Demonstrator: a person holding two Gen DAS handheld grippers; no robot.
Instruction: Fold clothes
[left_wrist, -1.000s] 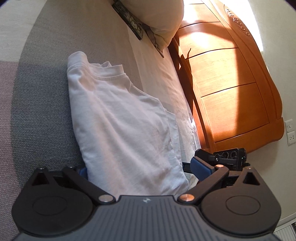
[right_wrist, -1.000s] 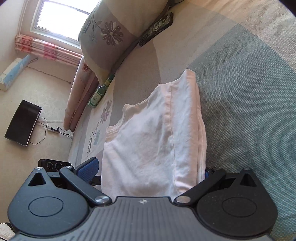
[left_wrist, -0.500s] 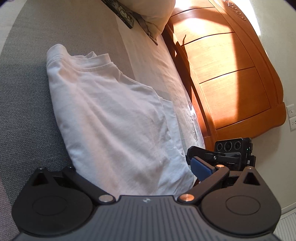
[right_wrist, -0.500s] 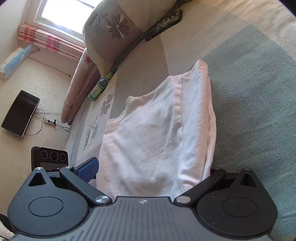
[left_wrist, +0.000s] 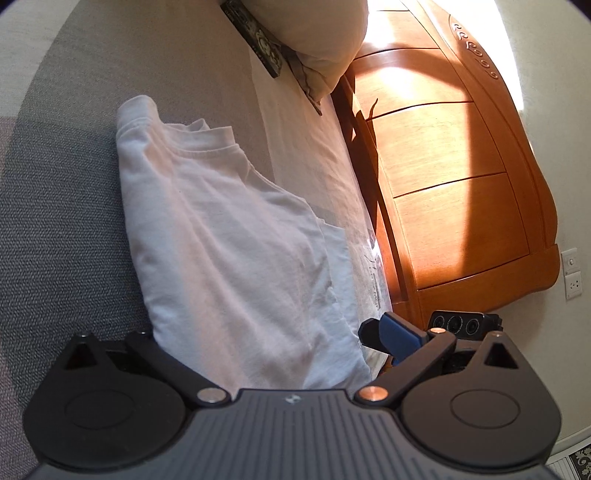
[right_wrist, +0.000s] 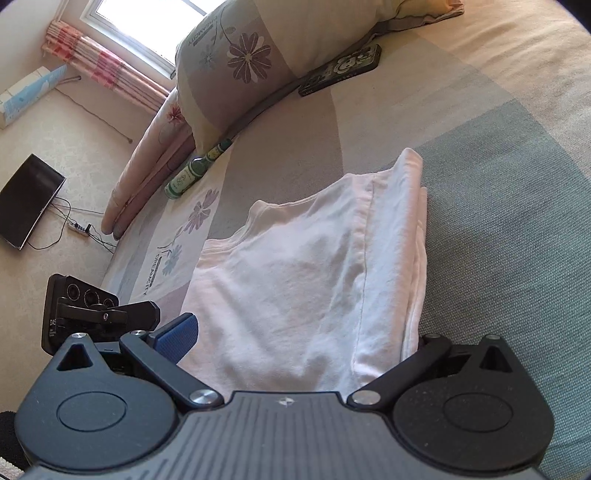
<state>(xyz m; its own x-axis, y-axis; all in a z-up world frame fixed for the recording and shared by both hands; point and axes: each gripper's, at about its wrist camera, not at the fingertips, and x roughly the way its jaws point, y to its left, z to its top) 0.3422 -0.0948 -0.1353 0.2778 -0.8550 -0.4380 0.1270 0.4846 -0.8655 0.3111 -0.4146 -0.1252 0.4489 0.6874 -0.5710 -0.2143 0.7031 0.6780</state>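
One white T-shirt is lying folded lengthwise on the bed cover, collar end pointing away from both cameras, near hem running under the tool bodies. In the right wrist view the same T-shirt is showing stacked layers along its right edge, on the grey-green patch of the bed cover.

Two grippers are working, one at each side of the near hem. The left gripper is standing spread wide, with the cloth lying between its fingers; only one blue pad is showing, apart from the fabric, the other finger hidden by cloth. The right gripper is likewise spread wide across the hem; one blue pad is showing at the left, its partner is hidden. Neither is pinching anything visible.

Each camera is catching the other tool just beside the shirt's edge.

Counted around: one patterned phone lying by one flowered pillow; one green bottle lying on its side against the pillow; one wooden headboard catching sunlight; one dark monitor lying on the floor.
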